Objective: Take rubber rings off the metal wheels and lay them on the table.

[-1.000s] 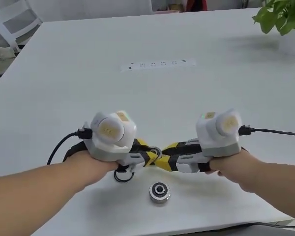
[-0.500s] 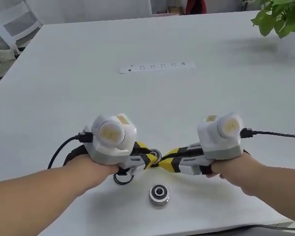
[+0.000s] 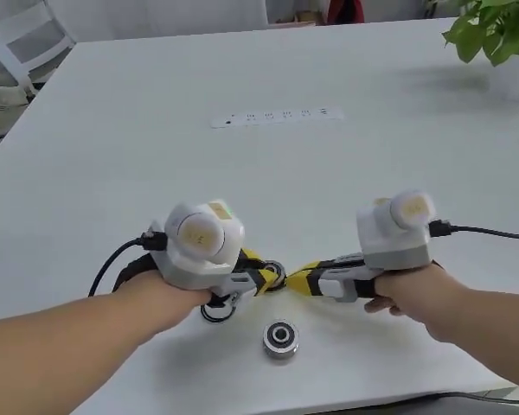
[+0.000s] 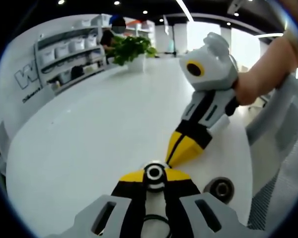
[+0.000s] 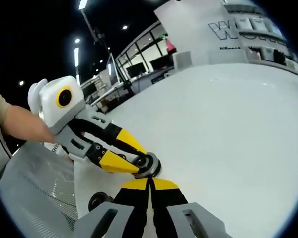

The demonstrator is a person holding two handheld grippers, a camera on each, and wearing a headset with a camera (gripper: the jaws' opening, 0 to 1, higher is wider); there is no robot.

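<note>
A: Where is the small metal wheel [image 4: 154,171] with its black rubber ring to be found?

B: It is seen at lower centre of the left gripper view, clamped by the left tongs [image 4: 154,177], whose yellow-tipped jaws are closed on it. A second metal wheel [image 3: 280,337] is set on the white table [image 3: 242,173] at bottom centre of the head view. A loose black rubber ring [image 3: 214,311] is laid flat up and to the left of it.

A: And the right tongs [image 5: 149,184]?

B: Their jaws are pressed together, with the tips just below the held wheel. Whether any rubber is nipped cannot be told.

A: How is the ring expected to handle?

B: It is judged soft, stretchy and grippy, seated tightly on a hard, smooth wheel. Hold is best taken at the ring's outer edge, where a lip can be pinched and rolled off the rim. The metal is best left to the left tongs.

A: And the pose?

B: The left hand [image 3: 160,298] and right hand [image 3: 411,294] are brought in from the lower corners of the head view. The tongs are pointed at each other, nearly level, low over the table.
</note>
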